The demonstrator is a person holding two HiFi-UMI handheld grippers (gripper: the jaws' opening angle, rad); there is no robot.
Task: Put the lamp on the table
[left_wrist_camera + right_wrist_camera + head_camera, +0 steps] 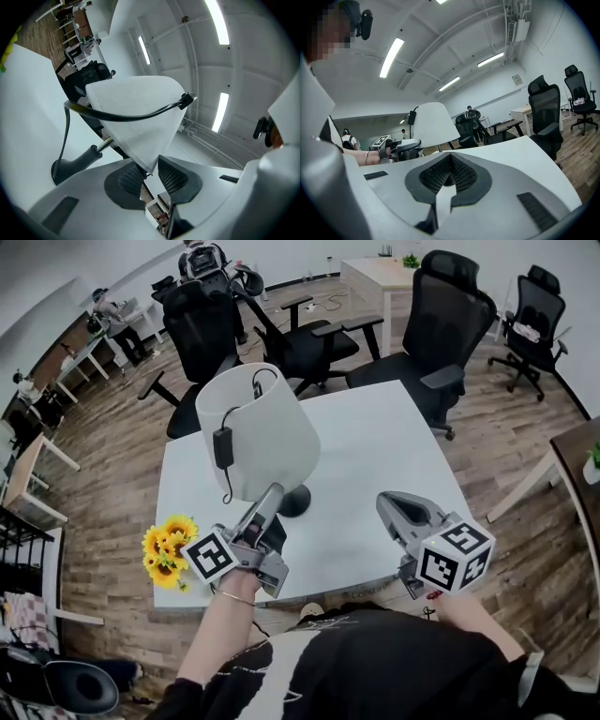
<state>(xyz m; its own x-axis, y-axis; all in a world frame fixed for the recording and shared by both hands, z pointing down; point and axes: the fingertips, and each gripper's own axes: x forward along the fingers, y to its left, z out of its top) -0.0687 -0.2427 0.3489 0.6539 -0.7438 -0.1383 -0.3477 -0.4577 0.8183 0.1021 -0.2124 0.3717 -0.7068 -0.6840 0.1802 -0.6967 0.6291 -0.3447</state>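
Lamp (258, 432) stands on the worktop (384, 456). Left tool (272, 493) is released, with the shade rim (149, 161) between its jaws. Right tool (392, 505), near right, is clenched on nothing.

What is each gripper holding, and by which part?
Nothing is gripped: the left gripper stands open around the lampshade rim; the right gripper is shut, empty.

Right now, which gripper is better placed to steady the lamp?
Left. The left gripper has the lampshade rim between its parted jaws; the lamp base stands on the table. The right gripper is shut, empty, off to the side.
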